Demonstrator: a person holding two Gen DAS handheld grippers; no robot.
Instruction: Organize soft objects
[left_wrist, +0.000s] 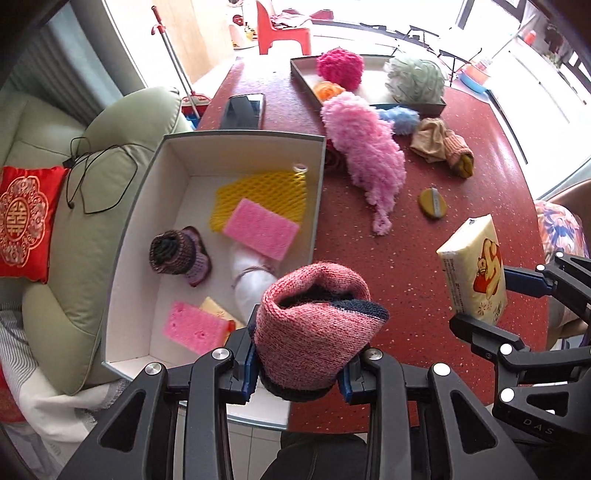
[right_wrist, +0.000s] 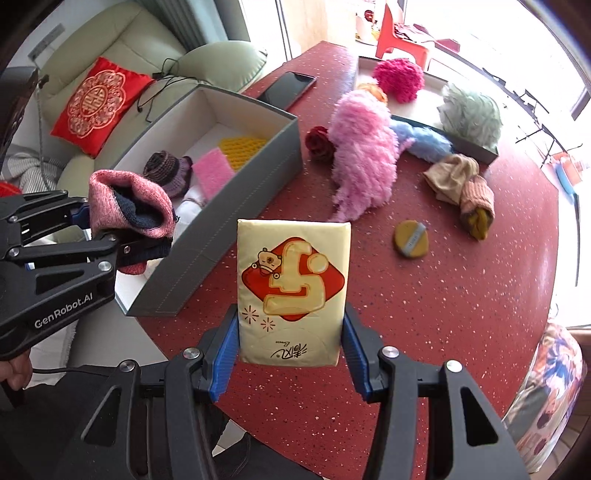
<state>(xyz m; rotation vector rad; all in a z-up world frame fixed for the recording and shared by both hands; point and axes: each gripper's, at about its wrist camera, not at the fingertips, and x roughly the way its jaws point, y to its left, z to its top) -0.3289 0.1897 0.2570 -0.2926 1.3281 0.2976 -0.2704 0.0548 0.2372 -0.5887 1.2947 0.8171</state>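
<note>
Left wrist view: left gripper (left_wrist: 297, 373), jaws clamped on pink knit sock roll (left_wrist: 314, 325) at its base. Judged light, squashy, unlikely to slip; hold low on the bundle. Grey box (left_wrist: 236, 138) at 10 o'clock holds yellow mesh (left_wrist: 258, 195), pink sponges (left_wrist: 260, 227), dark knit roll (left_wrist: 173, 253), white bundle (left_wrist: 251, 280).

Right wrist view: right gripper (right_wrist: 291, 350), jaws wide, pressing tissue pack (right_wrist: 293, 291) by its side edges above the table (right_wrist: 461, 295). Judged light, slick wrapper, compressible. Shallow tray (right_wrist: 476, 149) at 1 o'clock holds the green pouf (right_wrist: 469, 114).

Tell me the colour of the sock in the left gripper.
Pink knit sock, dark navy inside; clearest in the left wrist view.
</note>
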